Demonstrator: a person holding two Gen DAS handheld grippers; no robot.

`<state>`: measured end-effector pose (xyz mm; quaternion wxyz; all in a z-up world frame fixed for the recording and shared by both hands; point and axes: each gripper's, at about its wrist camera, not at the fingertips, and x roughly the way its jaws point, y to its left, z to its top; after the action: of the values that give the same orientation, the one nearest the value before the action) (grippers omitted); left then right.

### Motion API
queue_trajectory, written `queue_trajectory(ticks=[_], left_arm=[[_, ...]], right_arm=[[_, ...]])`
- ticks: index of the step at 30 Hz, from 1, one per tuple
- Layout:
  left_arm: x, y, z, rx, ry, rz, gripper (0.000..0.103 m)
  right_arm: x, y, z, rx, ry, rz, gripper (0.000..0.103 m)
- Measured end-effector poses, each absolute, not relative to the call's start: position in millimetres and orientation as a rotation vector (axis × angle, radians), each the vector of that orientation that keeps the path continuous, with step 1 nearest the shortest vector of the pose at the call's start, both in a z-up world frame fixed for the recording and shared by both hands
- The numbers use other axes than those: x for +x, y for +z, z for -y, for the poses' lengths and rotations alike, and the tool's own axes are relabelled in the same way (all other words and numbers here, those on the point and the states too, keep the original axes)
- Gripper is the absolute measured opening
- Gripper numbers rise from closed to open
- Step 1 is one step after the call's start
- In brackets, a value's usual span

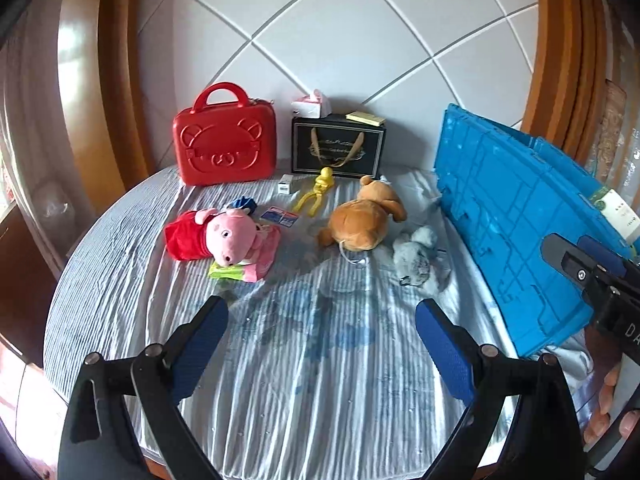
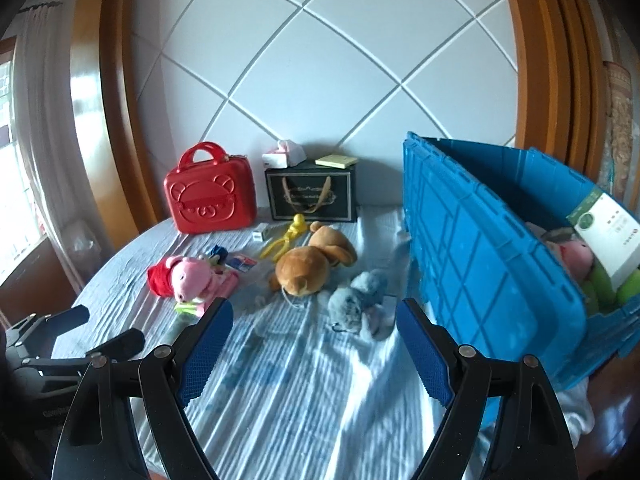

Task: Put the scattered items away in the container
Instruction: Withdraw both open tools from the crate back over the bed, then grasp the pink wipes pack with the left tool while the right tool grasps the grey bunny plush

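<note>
On the striped bed sheet (image 1: 304, 360) lie a pink pig plush (image 1: 224, 240) in red, a brown bear plush (image 1: 362, 218), a grey plush (image 1: 418, 260) and a yellow plastic toy (image 1: 316, 196). The blue crate (image 2: 492, 240) stands at the right, lid flap up; inside it show a pink plush (image 2: 576, 258) and a white box (image 2: 608, 232). My left gripper (image 1: 320, 312) hangs open over bare sheet, short of the toys. My right gripper (image 2: 314, 320) is open too, with the grey plush (image 2: 360, 300) just beyond its fingers. Neither holds anything.
A red bear-face case (image 1: 225, 144) and a black gift bag (image 1: 338, 150) stand against the padded headboard. A small white box (image 1: 285, 184), a card (image 1: 280, 216) and a blue item (image 1: 244, 204) lie near the pig. Wooden frame posts flank the bed.
</note>
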<state>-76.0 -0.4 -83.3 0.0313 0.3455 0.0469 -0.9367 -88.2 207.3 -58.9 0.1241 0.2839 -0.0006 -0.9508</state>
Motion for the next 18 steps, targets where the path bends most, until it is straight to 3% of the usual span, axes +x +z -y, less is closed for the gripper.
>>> queue_trajectory(ticks=[18], left_arm=[[-214,-209,75,1.299,-2.634,-0.171,0.096]], right_arm=[[-247,-204,-197,1.235,-2.665,-0.028,0.084]])
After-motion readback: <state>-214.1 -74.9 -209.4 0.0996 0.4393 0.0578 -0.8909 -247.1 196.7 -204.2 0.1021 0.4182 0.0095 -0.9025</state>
